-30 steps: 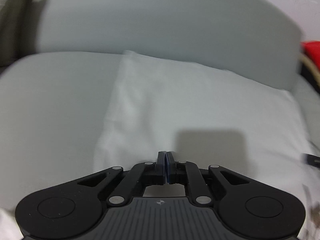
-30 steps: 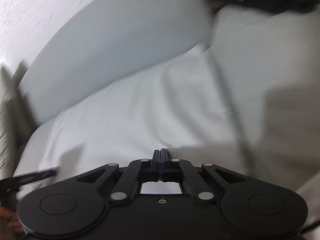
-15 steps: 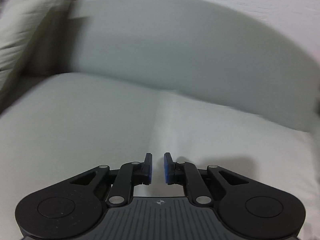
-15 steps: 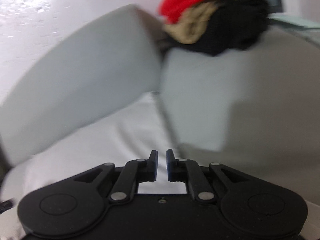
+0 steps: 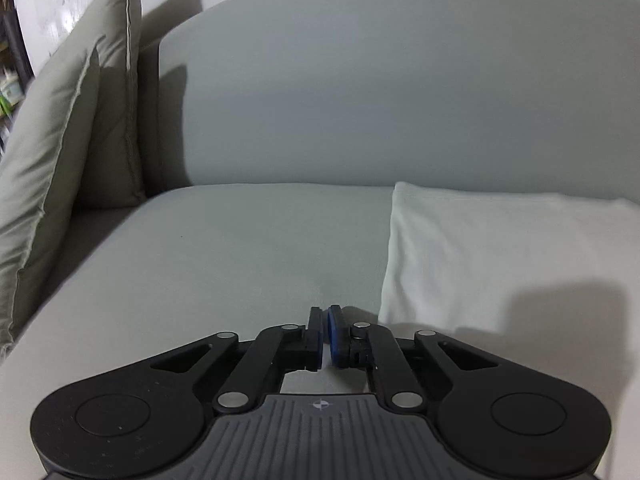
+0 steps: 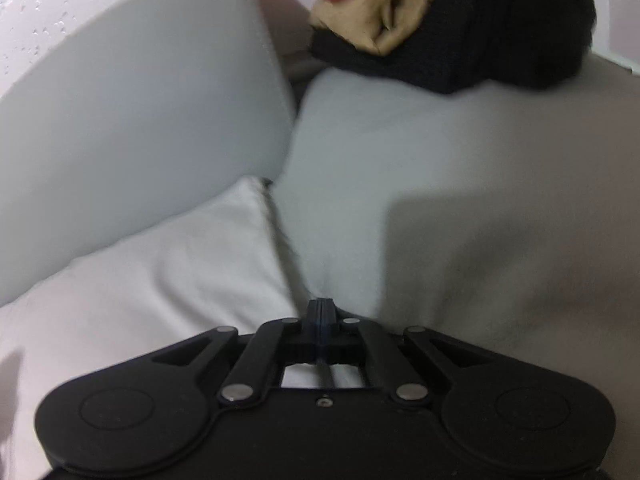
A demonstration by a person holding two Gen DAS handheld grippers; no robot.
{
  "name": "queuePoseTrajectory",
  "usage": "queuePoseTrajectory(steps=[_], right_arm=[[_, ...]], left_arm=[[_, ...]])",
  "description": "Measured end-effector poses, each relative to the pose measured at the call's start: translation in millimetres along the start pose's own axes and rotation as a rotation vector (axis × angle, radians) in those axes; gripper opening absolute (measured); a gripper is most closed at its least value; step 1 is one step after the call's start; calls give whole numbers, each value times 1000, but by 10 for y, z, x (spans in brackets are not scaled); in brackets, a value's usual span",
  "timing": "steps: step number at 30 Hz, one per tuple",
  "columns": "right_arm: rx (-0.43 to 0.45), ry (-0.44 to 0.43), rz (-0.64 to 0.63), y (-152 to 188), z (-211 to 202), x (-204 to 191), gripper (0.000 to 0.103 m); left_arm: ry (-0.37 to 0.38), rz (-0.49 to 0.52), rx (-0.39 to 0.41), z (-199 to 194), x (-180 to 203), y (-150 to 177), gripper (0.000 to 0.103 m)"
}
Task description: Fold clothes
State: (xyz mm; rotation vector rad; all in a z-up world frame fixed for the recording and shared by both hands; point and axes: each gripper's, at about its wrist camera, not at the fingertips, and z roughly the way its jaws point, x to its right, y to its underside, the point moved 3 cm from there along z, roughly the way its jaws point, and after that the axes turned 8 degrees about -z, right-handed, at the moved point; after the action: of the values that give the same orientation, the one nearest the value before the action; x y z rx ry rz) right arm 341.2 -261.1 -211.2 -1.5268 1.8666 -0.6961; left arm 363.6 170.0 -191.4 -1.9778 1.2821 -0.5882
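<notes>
A white folded garment (image 5: 500,260) lies flat on the grey sofa seat (image 5: 240,260), its far edge against the backrest. My left gripper (image 5: 325,332) hovers over bare seat just left of the garment's left edge; its blue pads are nearly together with only a sliver of gap and nothing between them. In the right wrist view the same garment (image 6: 160,280) fills the lower left. My right gripper (image 6: 320,312) sits at the garment's right edge, above the seat cushion (image 6: 460,200). Its jaws are closing, the pads look pressed together, and no cloth shows between them.
An olive-grey pillow (image 5: 60,140) leans at the sofa's left end beside the curved backrest (image 5: 380,100). A heap of red, tan and black clothes (image 6: 440,20) lies at the far right end of the sofa. A white wall rises behind.
Both grippers were shut, opened half a second ago, and have closed again. The left view swung left, the right view swung right, bringing the pillow and the clothes heap into sight.
</notes>
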Motion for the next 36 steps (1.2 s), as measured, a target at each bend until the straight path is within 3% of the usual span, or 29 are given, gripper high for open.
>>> queuePoseTrajectory(steps=[3,4,6,8,11,13,15,19,21,22,23,25,26,27,29,30,31,32,36], right_arm=[[70,-182,-28,-55,-141,-222,9],[54,-259,-63,-42,-108,-333,9],[28,-314,-166,23,15,-538,9],[52,-241,-234,61,149,-607,4],[84,-15,-184,-35,256,-438,0],[72,133,-124,-122,334,-216,0],[43,61,-98,-155,320,-99,0],[106,-49,-74,-231,89,-215,7],[85,-155,-88,-246,150,-406,7],[73,-205,-97,-252,183,-502,7],[46,-207,-136,-236,267,-608,8],[63,-76,-238,-217,375,-718,2],[87,63,-269,-235,398,-689,2],[82,101,-231,-243,422,-544,2],[71,173,-158,-258,464,-263,0],[59,149,-167,-273,417,-231,0],[54,135,-151,-285,297,-211,0],[49,122,-136,-297,176,-191,0],[107,9,-41,-291,-659,-28,7]], left_arm=[[204,17,-3,-242,120,51,11],[227,51,-9,-258,229,88,11],[200,113,-19,-185,391,148,12],[135,134,15,-115,432,157,13],[-62,97,41,10,355,18,13],[-89,45,23,10,322,-56,17],[-85,38,15,-47,298,-148,10],[96,19,62,-152,387,-228,11],[101,51,26,-27,523,-241,15],[67,69,0,69,571,-231,16],[26,88,-28,170,614,-218,18],[-56,103,-12,206,622,-255,18],[-119,110,-15,220,609,-280,33],[-136,104,-21,216,590,-290,38],[-151,114,-18,95,550,-294,35],[-158,120,-16,30,529,-295,13],[-165,126,-13,-35,509,-297,5],[-149,112,-7,-158,452,-295,11],[-19,43,3,-913,149,-272,12]])
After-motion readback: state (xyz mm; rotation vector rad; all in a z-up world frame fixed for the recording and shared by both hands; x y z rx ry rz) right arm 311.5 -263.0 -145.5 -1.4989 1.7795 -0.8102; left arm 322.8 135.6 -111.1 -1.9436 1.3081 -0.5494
